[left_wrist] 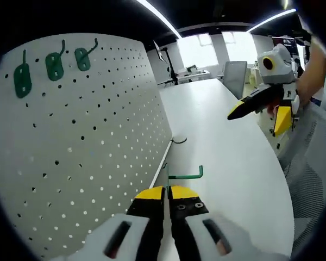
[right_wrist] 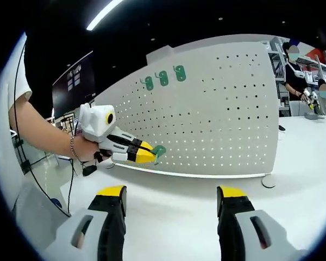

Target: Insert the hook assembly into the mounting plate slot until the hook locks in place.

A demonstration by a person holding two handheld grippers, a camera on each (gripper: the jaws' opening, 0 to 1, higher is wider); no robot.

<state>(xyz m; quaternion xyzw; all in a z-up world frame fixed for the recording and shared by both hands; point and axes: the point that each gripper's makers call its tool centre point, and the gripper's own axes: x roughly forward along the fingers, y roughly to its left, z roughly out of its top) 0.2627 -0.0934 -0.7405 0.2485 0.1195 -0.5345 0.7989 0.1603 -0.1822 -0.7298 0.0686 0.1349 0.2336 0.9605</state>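
A white pegboard (left_wrist: 98, 136) stands upright on the white table (left_wrist: 228, 174). Three green hook assemblies (left_wrist: 54, 65) hang in a row near its top, also seen from the front (right_wrist: 163, 78). My left gripper (left_wrist: 167, 193) is shut on another green hook (left_wrist: 186, 175), whose bent rod sticks out to the right, close to the board's foot. In the right gripper view this left gripper (right_wrist: 149, 152) holds the green hook (right_wrist: 158, 150) just in front of the pegboard (right_wrist: 217, 119), low on its left side. My right gripper (right_wrist: 171, 196) stands wide open with nothing between its fingers, away from the board; it also appears at the right (left_wrist: 259, 117).
A small black hook (left_wrist: 178, 140) lies on the table by the board's edge. A round foot (right_wrist: 269, 181) props the board's lower right. A person's arm (right_wrist: 43, 136) holds the left gripper. Chairs and desks stand behind, with people at the far right (right_wrist: 299, 76).
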